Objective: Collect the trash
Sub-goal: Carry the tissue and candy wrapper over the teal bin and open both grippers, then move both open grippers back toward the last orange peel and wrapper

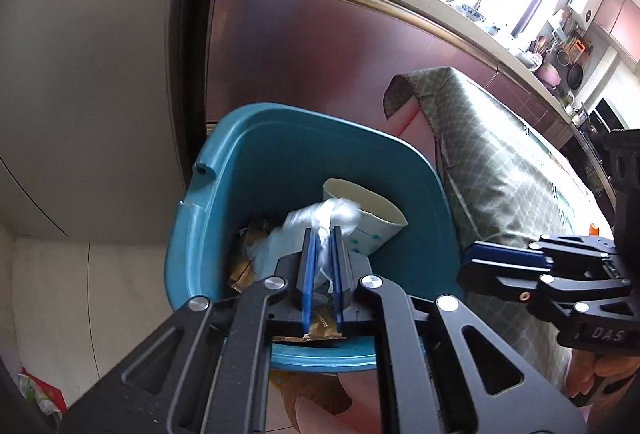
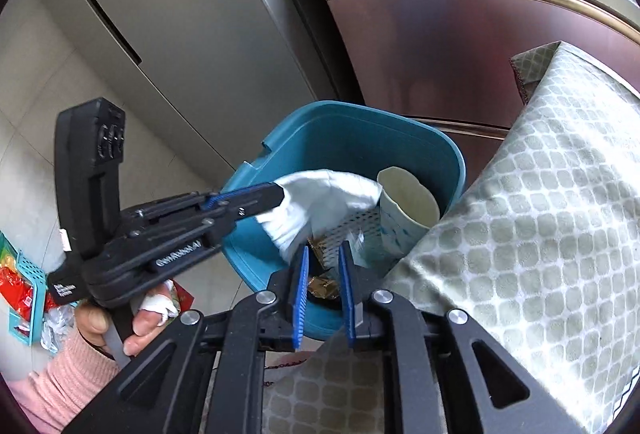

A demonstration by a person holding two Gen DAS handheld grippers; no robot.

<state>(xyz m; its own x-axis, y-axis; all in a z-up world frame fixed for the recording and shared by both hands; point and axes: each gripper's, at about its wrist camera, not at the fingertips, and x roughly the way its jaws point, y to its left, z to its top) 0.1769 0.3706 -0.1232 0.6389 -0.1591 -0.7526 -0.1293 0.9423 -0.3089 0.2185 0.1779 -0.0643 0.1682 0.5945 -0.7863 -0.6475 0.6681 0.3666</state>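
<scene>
A teal bin (image 1: 248, 113) (image 2: 340, 107) stands on the floor beside the table. Inside it lie a paper cup (image 1: 376, 205) (image 2: 404, 201) and brown wrappers (image 1: 240, 266) (image 2: 324, 286). My left gripper (image 1: 323, 234) (image 2: 280, 193) hangs over the bin's mouth, shut on a crumpled white tissue (image 1: 320, 213) (image 2: 324, 201) that droops into the bin. My right gripper (image 2: 324, 250) (image 1: 468, 258) sits at the bin's near rim by the table edge. Its jaws stand slightly apart with nothing between them.
A table under a green patterned cloth (image 1: 500, 173) (image 2: 540, 213) crowds the bin's right side. Steel cabinet fronts (image 1: 300, 45) and a grey fridge (image 2: 160, 13) stand behind. Red packets and a teal basket (image 2: 24, 282) lie on the floor at left, near a pink sleeve (image 2: 60, 374).
</scene>
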